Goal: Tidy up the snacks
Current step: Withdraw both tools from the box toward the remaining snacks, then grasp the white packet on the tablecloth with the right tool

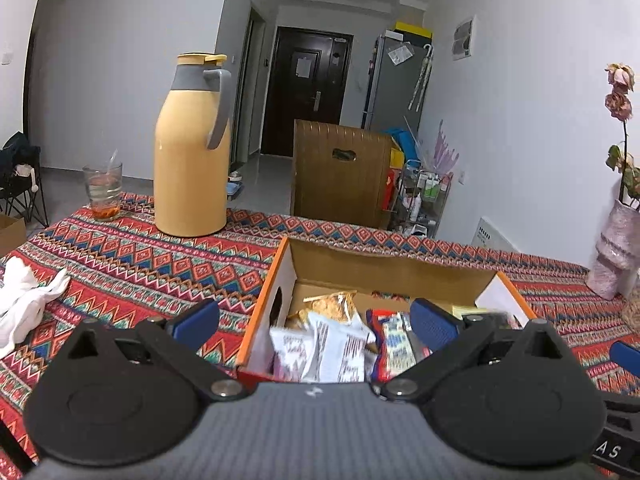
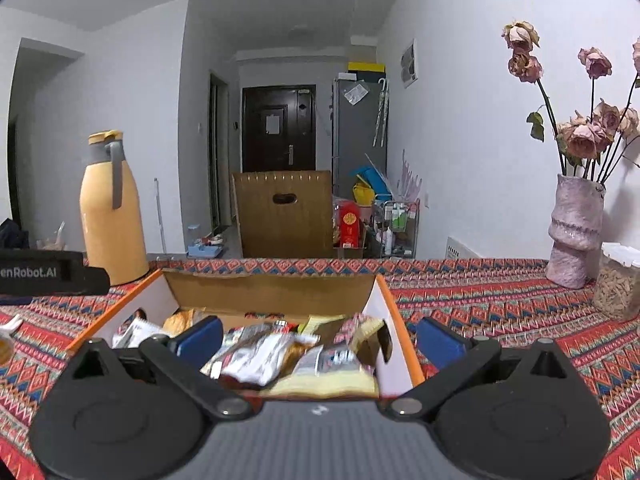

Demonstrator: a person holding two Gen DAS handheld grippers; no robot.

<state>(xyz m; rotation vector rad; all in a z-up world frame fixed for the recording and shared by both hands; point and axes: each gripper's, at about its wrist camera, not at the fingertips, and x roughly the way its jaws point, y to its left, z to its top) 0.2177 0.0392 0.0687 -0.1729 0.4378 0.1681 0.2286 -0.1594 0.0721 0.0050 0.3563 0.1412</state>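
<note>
Red-patterned cloth covered the table [image 1: 132,264]; on it stood the orange-edged cardboard box [image 1: 262,304], open-topped, holding the snack packets [image 1: 332,344] in a loose heap. Left tongs [image 1: 316,320] hung over the box's near left part, jaws wide apart, nothing between them. Right tongs [image 2: 320,336] hung over its near right part, also wide apart and empty; the right pad sat outside the box wall.

Judgement: the step was picking a packet out for sorting. Best to choose one lying on top, close on a crimped end rather than the puffed middle, and lift straight up so neighbours stay put.

Packets were motion-blurred; labels unreadable, count uncertain. Lower layers and the box's near wall were hidden behind the tong bodies.
</note>
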